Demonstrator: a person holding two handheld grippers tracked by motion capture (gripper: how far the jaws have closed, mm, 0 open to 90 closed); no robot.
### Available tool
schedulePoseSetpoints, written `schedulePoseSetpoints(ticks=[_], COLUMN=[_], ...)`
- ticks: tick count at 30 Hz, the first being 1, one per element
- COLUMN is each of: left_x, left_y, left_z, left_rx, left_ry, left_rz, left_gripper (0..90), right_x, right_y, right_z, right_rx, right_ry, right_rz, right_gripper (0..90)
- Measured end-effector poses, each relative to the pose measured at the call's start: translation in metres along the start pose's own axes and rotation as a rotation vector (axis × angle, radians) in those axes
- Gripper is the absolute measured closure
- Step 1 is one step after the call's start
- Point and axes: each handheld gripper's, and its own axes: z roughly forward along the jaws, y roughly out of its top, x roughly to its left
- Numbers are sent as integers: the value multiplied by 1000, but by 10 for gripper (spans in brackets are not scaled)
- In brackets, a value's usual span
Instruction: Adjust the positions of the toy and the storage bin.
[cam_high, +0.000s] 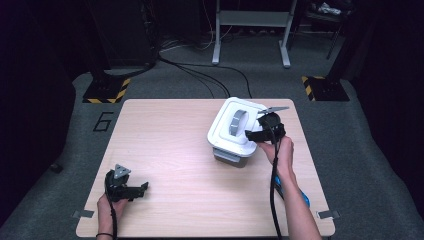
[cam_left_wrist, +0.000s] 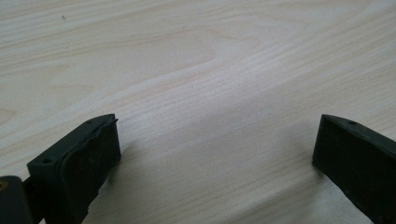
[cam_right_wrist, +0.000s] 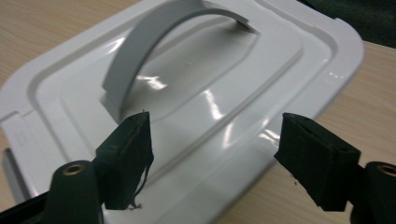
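1. Right now my right gripper (cam_high: 256, 134) hovers at the near right edge of the white lidded box (cam_high: 222, 136), jaws apart with nothing between the pads.
2. Seen from the box, the grey arched handle (cam_right_wrist: 140, 60) sits on the middle of its lid, ahead of and slightly left of my right jaws; its arc runs away from me, front to back.
3. Far from the box, at the table's (cam_high: 175, 150) near left corner, my left gripper (cam_high: 131, 191) rests with jaws wide and empty, so my right is clearly nearer.
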Motion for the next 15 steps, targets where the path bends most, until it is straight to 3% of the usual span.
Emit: schedulePoseSetpoints(ticks=[9, 10, 15], left_x=[0, 0, 0], left_y=[0, 0, 0], left_z=[0, 0, 0], left_rx=[0, 0, 0], left_ry=[1, 0, -2], left_rz=[0, 0, -1], left_gripper=[8, 9, 8], right_x=[34, 41, 52], right_y=[12, 15, 22], right_z=[11, 13, 20], right_rx=[-19, -19, -15], right_ry=[-13, -29, -58], right_rz=[-9, -19, -20], right_gripper=[242, 230, 242])
